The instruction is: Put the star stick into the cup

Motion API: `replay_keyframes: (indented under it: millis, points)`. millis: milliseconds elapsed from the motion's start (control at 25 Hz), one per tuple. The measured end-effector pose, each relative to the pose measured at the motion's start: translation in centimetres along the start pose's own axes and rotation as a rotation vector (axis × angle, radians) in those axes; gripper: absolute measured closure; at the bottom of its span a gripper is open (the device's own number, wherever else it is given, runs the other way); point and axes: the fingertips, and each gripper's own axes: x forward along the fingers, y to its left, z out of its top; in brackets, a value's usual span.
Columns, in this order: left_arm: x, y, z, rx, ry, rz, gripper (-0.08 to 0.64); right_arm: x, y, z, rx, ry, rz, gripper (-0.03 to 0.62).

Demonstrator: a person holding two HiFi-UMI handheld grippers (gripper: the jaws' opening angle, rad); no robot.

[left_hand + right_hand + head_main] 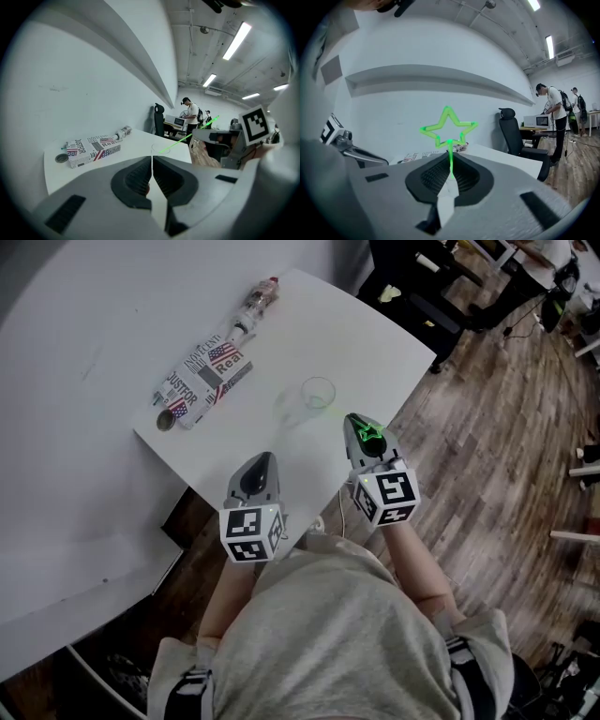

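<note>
Over worktop (328, 334) near edge: right claw (450, 158) clamped on star stick (449, 127), left claw (152, 161) closed, empty; cup (317, 393) just beyond.

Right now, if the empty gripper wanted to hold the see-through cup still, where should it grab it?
Probably its side wall, low down, coming level from the near edge of the table where the left gripper hovers. The cup stands upright with its round mouth open, so a side grip leaves the top free for the star stick.
</note>
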Motion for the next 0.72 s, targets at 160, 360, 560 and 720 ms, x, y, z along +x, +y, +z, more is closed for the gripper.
replay_keyframes:
  millis: [160, 360, 560, 720]
  points:
    - [0.4, 0.1, -0.4, -0.005, 0.01, 0.011, 0.549, 1.4, -0.5, -1.5, -0.008, 0.034, 0.01, 0.578]
    - [1.0, 0.2, -0.8, -0.008, 0.02, 0.021, 0.549, 3.0, -1.1, -3.3, -0.026, 0.07, 0.014, 0.578]
    - [1.3, 0.1, -1.1, -0.01, 0.031, 0.027, 0.549, 4.4, -1.5, -4.5, -0.046, 0.098, 0.019, 0.578]
    - [1.5, 0.1, -1.4, -0.015, 0.031, 0.031, 0.549, 5.4, -1.6, -5.5, -0.061, 0.118, 0.019, 0.578]
